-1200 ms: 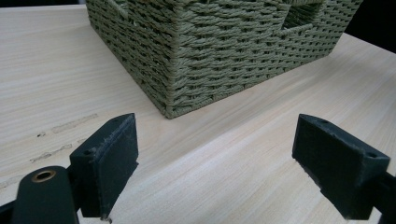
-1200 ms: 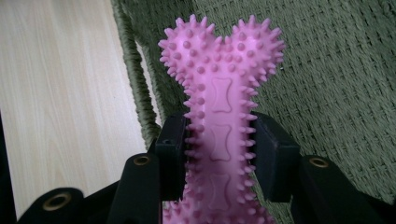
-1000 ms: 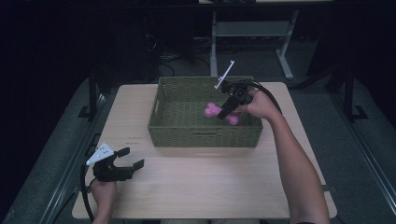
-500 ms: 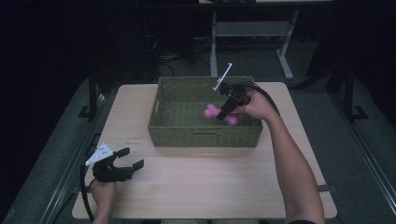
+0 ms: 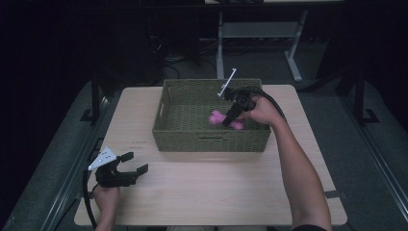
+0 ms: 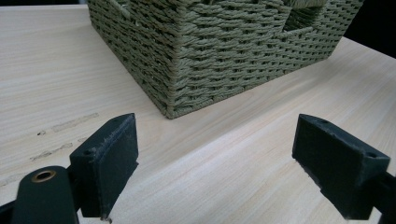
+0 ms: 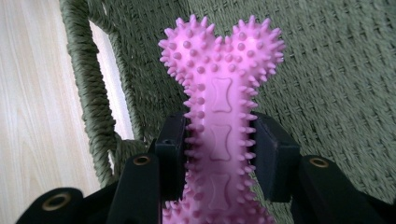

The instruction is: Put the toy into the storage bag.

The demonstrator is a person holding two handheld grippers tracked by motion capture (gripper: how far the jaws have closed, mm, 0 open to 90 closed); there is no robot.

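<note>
A dark room is surrounding a pale wooden worktop (image 5: 211, 187), with a white metal frame (image 5: 255, 33) and loose cables lying on the grey floor beyond its far edge. A green woven basket (image 5: 211, 137) is sitting on the far half of the worktop, its long side facing the person and a cut-out handle showing in that near wall. The person's right arm is reaching forward over the basket's right end, and the right hand-held gripper (image 5: 230, 117) is pointing down into the basket, its cable arching back over the wrist. In the right gripper view this hand-held gripper (image 7: 219, 154) is clenching a pink spiky bone-shaped toy (image 7: 219, 107) by its shaft, both black jaws pressing against its sides, while the toy's forked end is standing up in front of the basket's woven inner wall. In the high view the toy (image 5: 216, 117) is showing as pink lumps on either side of the jaws, inside the right half of the basket. The left hand-held gripper (image 5: 133, 163) is resting near the worktop's near left corner, well apart from the basket, with a grey three-cornered plate on top. In the left gripper view its jaws are standing wide and released, with nothing between them, aiming at the basket's near corner (image 6: 177, 88) across bare wood.
</note>
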